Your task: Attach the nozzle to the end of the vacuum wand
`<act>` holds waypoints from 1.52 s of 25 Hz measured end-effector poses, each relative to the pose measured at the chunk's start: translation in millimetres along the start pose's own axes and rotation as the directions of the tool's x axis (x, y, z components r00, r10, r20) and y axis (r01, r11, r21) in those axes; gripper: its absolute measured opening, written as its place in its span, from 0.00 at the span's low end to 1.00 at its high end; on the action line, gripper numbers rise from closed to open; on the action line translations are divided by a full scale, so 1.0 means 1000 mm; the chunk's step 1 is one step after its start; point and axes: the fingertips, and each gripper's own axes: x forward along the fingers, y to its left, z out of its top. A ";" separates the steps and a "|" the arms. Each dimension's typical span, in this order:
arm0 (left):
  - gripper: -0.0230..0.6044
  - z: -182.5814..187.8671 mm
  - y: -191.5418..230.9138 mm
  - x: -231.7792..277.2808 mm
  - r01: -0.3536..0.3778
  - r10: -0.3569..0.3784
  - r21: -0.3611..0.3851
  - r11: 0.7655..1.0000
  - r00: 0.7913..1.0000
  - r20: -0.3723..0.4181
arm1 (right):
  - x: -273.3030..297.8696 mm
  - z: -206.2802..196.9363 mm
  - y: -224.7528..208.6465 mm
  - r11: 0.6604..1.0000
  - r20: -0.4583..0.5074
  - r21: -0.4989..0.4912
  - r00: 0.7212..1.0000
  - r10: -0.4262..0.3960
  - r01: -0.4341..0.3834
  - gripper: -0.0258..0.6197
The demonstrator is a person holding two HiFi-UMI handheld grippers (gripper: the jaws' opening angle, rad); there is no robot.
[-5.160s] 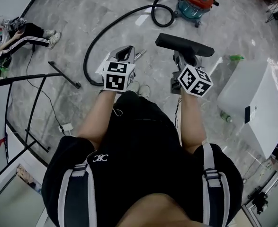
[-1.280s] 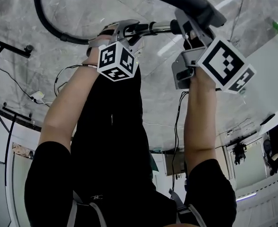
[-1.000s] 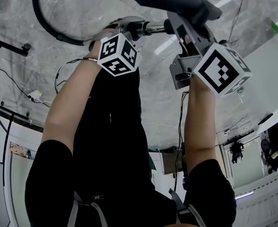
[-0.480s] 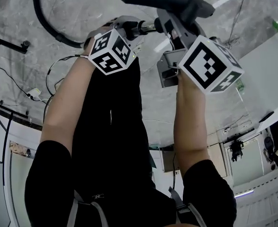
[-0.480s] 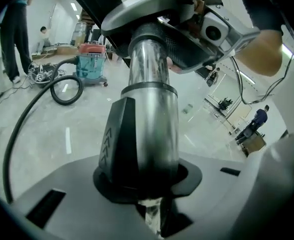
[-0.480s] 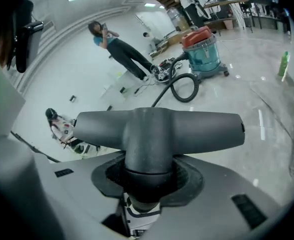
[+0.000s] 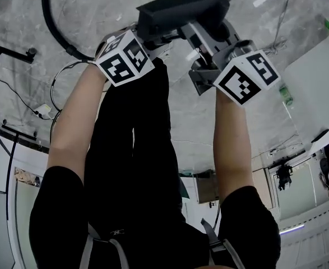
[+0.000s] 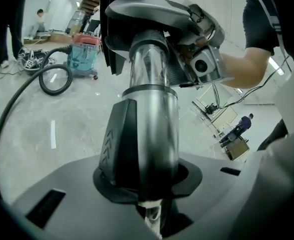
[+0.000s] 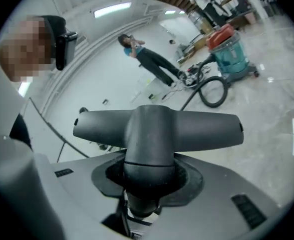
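Your nozzle (image 7: 186, 10) has swung left over the wand (image 8: 149, 119) end; left gripper (image 7: 150, 38) clamps the wand, right gripper (image 7: 203, 38) the nozzle; full seating looks unconfirmed

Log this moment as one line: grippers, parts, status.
left gripper: shut on wand | right gripper: shut on nozzle | nozzle neck at wand end | seated: cannot tell

Left gripper (image 8: 148, 196) jaws clamped on shiny metal wand (image 8: 149, 99), black arrow-marked collar (image 8: 117, 144) just above jaws. Wand's far end meets dark nozzle (image 8: 147, 9); right gripper (image 8: 204, 66) at nozzle's right. Behind, left: teal vacuum canister (image 8: 84, 54), black hose (image 8: 54, 79) looped on pale floor (image 8: 41, 139).
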 end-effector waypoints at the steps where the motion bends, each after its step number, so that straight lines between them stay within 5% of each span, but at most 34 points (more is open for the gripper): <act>1: 0.23 -0.001 -0.001 0.003 -0.002 0.002 -0.002 1.000 1.000 -0.003 | -0.002 -0.003 -0.008 0.996 0.013 0.031 0.996 -0.083 0.082 0.29; 3: 0.23 -0.006 -0.005 0.009 0.005 -0.005 -0.006 1.000 1.000 -0.019 | -0.006 -0.012 -0.023 0.973 0.012 0.093 0.976 -0.215 0.213 0.29; 5: 0.23 -0.012 -0.009 0.013 0.022 -0.022 -0.008 1.000 0.999 -0.038 | -0.008 -0.021 -0.031 0.956 -0.006 0.129 0.964 -0.266 0.264 0.29; 13: 0.23 -0.015 -0.002 0.019 0.023 -0.024 -0.004 1.000 0.999 -0.046 | -0.002 -0.023 -0.039 0.955 -0.056 0.124 0.963 -0.263 0.268 0.29; 19: 0.23 -0.030 -0.011 0.036 0.053 -0.052 0.012 0.999 0.996 -0.075 | -0.019 -0.043 -0.041 0.977 -0.073 -0.004 0.975 -0.211 0.212 0.35; 24: 0.23 -0.040 -0.009 0.041 0.078 -0.076 0.013 0.997 0.992 -0.103 | -0.044 -0.046 -0.044 0.983 -0.118 0.085 0.981 -0.151 0.162 0.38; 27: 0.23 -0.040 -0.014 0.046 0.089 -0.087 0.011 0.996 0.989 -0.116 | -0.051 -0.047 -0.054 0.970 -0.132 0.139 0.974 -0.182 0.200 0.36; 32: 0.24 -0.040 -0.008 0.055 0.038 -0.042 -0.029 0.999 0.992 -0.117 | -0.055 -0.050 -0.067 0.934 -0.101 0.149 0.945 -0.312 0.324 0.36; 38: 0.31 -0.066 0.004 0.063 -0.093 0.090 -0.016 0.996 0.987 -0.134 | -0.066 -0.078 -0.121 0.858 -0.170 0.168 0.872 -0.460 0.485 0.34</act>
